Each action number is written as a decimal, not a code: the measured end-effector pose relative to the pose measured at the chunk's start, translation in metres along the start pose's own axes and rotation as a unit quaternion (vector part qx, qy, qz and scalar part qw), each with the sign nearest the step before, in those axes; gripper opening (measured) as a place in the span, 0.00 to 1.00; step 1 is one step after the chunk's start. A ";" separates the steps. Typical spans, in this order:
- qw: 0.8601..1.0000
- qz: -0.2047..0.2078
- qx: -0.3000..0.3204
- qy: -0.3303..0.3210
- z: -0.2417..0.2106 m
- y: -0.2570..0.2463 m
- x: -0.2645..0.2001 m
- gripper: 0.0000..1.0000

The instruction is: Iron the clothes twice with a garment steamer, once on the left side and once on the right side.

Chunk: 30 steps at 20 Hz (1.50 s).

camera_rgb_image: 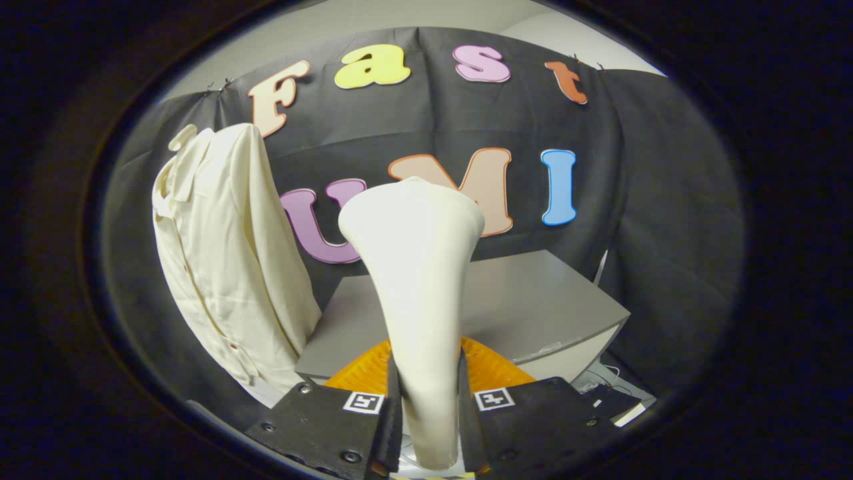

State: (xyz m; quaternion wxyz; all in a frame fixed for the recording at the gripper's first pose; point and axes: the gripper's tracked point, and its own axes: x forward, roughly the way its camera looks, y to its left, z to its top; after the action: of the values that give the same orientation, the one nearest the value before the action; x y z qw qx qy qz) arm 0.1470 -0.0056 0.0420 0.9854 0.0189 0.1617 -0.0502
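A cream garment steamer [416, 267] stands upright between my fingers, its narrow handle gripped and its wide head rising above them. My gripper [430, 407] is shut on that handle, with both black fingers [393, 407] pressing its sides. An orange ribbed part [493, 370] of the steamer's base shows just behind the fingers. A cream button-up shirt [226, 253] hangs to the left of the steamer against the black cloth wall, well apart from the steamer head.
A grey table [533, 300] lies beyond the fingers, behind the steamer, with its right corner close to the cloth wall. White cables [600, 377] trail below the table's right edge.
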 end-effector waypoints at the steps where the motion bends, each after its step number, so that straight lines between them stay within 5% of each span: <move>1: 1.000 -0.003 -0.004 -0.008 0.004 0.006 -0.009 0.35; 14: 0.996 0.050 -0.030 -0.066 -0.002 0.162 -0.075 0.35; 25: 0.984 0.160 -0.036 -0.073 -0.034 0.304 -0.072 0.35; 30: 0.984 0.157 -0.028 -0.077 -0.053 0.350 -0.048 0.35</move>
State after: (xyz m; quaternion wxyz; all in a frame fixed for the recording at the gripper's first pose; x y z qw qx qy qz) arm 0.1220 0.3492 0.0149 0.9907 0.0129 0.0813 0.1082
